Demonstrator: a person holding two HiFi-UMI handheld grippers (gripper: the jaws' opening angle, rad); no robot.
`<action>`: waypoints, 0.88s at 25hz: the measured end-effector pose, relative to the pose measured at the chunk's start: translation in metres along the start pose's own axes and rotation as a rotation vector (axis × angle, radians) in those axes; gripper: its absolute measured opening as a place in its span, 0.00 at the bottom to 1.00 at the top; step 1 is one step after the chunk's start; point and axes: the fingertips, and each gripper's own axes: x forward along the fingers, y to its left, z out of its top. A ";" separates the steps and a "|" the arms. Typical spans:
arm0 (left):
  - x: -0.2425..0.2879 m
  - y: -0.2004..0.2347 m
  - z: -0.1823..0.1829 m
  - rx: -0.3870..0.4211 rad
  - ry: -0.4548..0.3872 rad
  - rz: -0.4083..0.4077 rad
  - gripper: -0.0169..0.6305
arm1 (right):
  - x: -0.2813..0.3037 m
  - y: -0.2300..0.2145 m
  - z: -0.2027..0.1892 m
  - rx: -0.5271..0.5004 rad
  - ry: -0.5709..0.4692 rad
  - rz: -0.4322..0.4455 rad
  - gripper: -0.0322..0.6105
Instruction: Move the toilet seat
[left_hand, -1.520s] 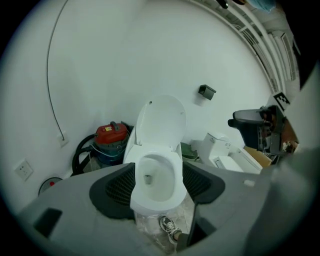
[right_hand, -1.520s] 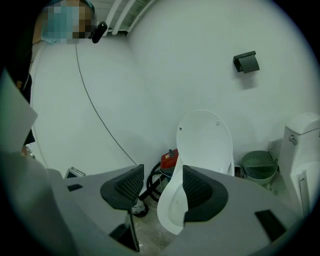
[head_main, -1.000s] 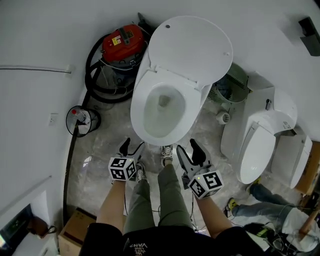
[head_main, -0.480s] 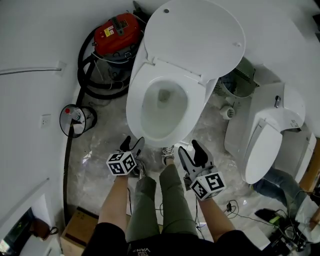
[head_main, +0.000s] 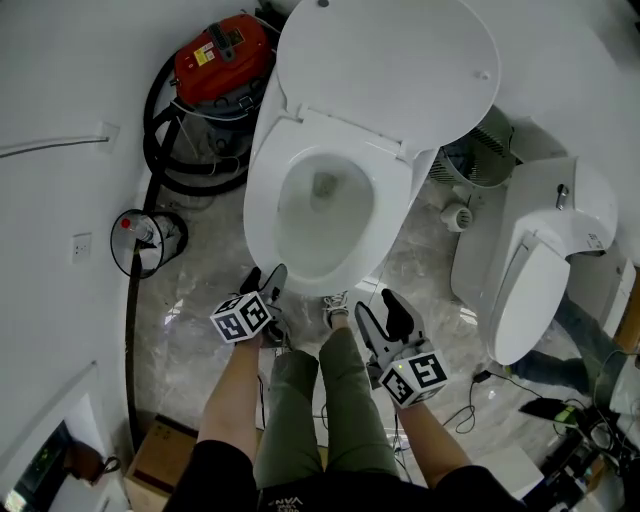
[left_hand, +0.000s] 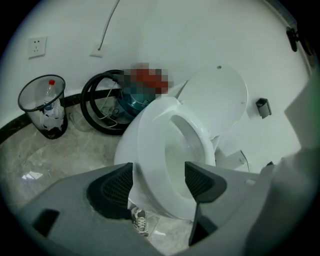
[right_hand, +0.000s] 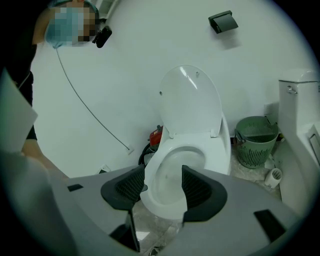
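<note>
A white toilet (head_main: 320, 200) stands ahead of me with its lid (head_main: 390, 60) raised against the wall. The seat ring (head_main: 262, 215) lies flat on the bowl. My left gripper (head_main: 262, 283) hovers just in front of the bowl's front left rim, open and empty. My right gripper (head_main: 380, 305) is open and empty a little short of the front right rim. In the left gripper view the left gripper (left_hand: 159, 180) frames the bowl (left_hand: 170, 160) between its jaws. From the right gripper view, the right gripper (right_hand: 162, 187) looks at the bowl (right_hand: 175, 175) and lid (right_hand: 192, 100).
A red vacuum cleaner (head_main: 215, 55) with a black hose sits left of the toilet. A wire bin (head_main: 145, 240) stands by the left wall. A green basket (head_main: 490, 140), paper roll (head_main: 458, 217), second toilet (head_main: 540, 260) and a person's legs (head_main: 590, 335) are at right. Cables (head_main: 470, 400) lie on the floor.
The head view has shifted, so the toilet sits higher and nearer in frame. Both grippers stay open before the bowl. The person at right has moved farther out of view.
</note>
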 end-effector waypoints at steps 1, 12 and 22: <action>0.002 -0.001 0.001 -0.007 -0.003 0.000 0.53 | -0.001 -0.002 -0.002 0.005 0.002 -0.005 0.39; 0.000 -0.002 0.008 -0.125 -0.070 0.034 0.46 | -0.008 -0.001 -0.016 0.040 0.023 0.000 0.39; -0.032 -0.027 0.025 -0.144 -0.108 -0.029 0.45 | -0.022 0.004 -0.012 0.056 0.035 -0.013 0.39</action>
